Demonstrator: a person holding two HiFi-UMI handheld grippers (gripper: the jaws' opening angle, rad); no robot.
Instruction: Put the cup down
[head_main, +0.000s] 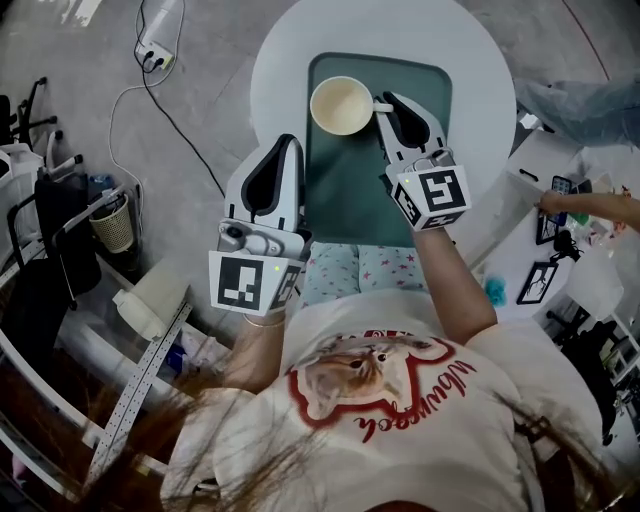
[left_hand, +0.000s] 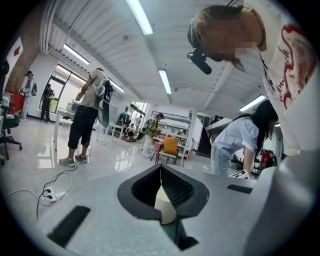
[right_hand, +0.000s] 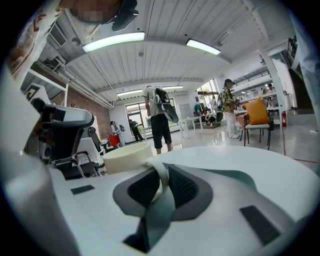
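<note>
**Setting-down step, seen from above and along each pair of jaws.** The cream cup (head_main: 341, 104) is over the eleven o'clock corner of the dark green mat (head_main: 345, 200) on the round white table (head_main: 480, 70), with its handle (head_main: 381, 105) turned toward three o'clock. Whether its base already touches the mat cannot be told. To finish well, the base should probably meet the mat flat, rim level, before any release. The jaws should then part only enough to free the handle and draw back toward five o'clock, so that the cup is neither tipped nor dragged. The left gripper (head_main: 288, 142) is held above the table's edge at about eight o'clock, well apart from the cup. In the left gripper view its jaws meet at the tips with nothing between them, and a cream shape, probably the cup (left_hand: 164, 207), shows only beyond, through the gap beneath the tips. The right gripper (head_main: 386, 102) reaches in over the mat from five o'clock. In the right gripper view its jaws are closed upon the handle (right_hand: 161, 175), a pale strip pinched between the ribbed pads. The cup's body (right_hand: 127, 156) lies just beyond, at about ten o'clock of the jaws.
</note>
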